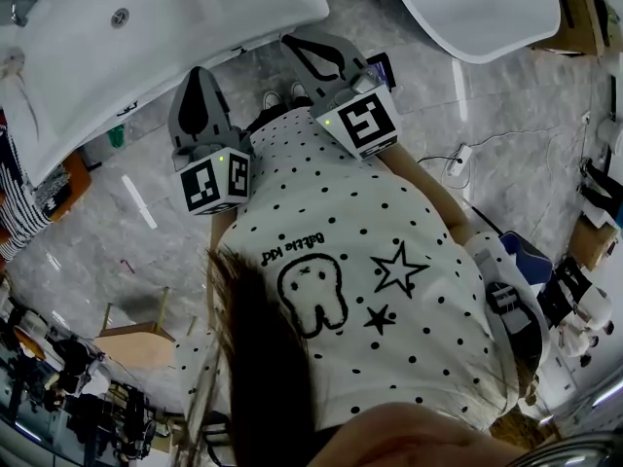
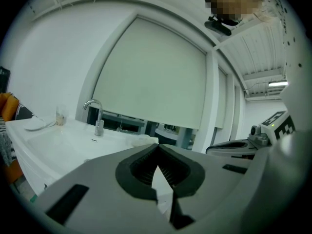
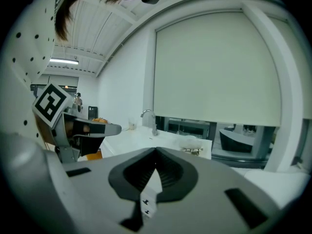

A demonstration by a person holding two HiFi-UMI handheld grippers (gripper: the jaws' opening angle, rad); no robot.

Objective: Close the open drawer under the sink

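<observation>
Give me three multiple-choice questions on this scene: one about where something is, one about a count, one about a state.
1. In the left gripper view, where is the faucet relative to the left claw?
A) to its left
B) to its right
C) below it

2. How many claws show in the head view?
A) one
B) two
C) three

3. What state is the left claw in?
A) wide open
B) shut on a handle
C) shut, holding nothing

Answers:
1 A: the faucet stands on the sink, left of the claw's tips.
2 B: the left claw and the right claw are both raised in front of the person.
3 C: its tips meet with nothing between them.
</observation>
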